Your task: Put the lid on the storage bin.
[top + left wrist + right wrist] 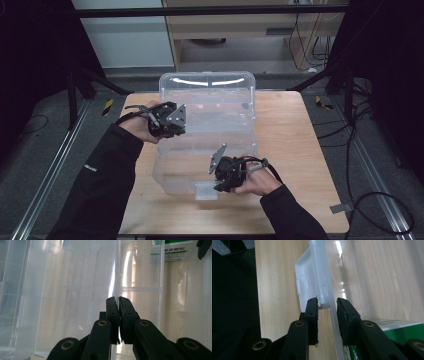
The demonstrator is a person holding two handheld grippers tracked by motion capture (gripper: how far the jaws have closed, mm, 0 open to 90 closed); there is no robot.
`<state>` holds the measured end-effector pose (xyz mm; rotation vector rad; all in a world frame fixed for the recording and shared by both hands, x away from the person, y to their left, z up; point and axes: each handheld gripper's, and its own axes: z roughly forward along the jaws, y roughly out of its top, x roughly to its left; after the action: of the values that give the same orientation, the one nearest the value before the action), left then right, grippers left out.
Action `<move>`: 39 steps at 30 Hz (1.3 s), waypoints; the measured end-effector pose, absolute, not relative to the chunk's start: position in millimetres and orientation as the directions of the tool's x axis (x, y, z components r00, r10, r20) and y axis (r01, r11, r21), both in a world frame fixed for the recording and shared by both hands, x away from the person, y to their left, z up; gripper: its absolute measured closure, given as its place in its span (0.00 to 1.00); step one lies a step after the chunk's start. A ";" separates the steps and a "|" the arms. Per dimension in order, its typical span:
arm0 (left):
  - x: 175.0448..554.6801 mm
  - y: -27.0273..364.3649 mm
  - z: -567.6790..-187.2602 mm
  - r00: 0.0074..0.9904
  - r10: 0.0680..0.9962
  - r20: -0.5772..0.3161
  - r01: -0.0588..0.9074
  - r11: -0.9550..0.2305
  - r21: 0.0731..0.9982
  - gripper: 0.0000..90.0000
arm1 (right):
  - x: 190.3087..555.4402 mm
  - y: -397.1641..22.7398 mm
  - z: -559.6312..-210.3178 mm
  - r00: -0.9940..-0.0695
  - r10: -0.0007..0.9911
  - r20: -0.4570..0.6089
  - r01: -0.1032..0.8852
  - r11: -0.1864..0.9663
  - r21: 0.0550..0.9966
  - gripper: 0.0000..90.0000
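Clear plastic box point(207, 132) held on the table point(295, 150) by its thin walls.

The left claw point(118, 299) is pinched on a side wall, the right claw point(327, 302) straddling the front rim beside the latch point(308, 282), spread; light, slippery, flexible plastic is judged.

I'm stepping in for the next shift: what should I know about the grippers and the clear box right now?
Left gripper: shut on the thin clear wall at the left side of the clear plastic box.
Right gripper: jaws straddle the box's near rim beside the white latch; whether they pinch it is unclear.
Box sits on the wooden table; a green-and-white carton lies inside.
Done: both grippers at the box.
Left: probably moving or closing it.
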<state>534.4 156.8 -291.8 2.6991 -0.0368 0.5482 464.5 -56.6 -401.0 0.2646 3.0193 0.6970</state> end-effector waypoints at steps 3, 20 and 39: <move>530.0 159.0 -292.9 0.926 0.048 0.374 -0.103 -0.922 0.374 0.96 | 464.9 -56.8 -401.1 -0.985 0.172 0.010 0.159 0.884 0.440 0.79; 514.2 162.0 -297.3 0.933 0.050 0.356 -0.092 -0.924 0.372 0.96 | 465.1 -56.9 -401.0 -0.986 0.165 0.006 0.151 0.885 0.440 0.79; 504.1 166.0 -303.8 0.946 0.033 0.323 -0.103 -0.913 0.396 0.96 | 462.9 -57.7 -401.1 -0.987 0.159 -0.011 0.138 0.883 0.448 0.79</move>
<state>504.1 166.0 -303.8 2.6832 -0.0505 0.4549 462.9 -57.7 -401.1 0.2371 3.0029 0.7090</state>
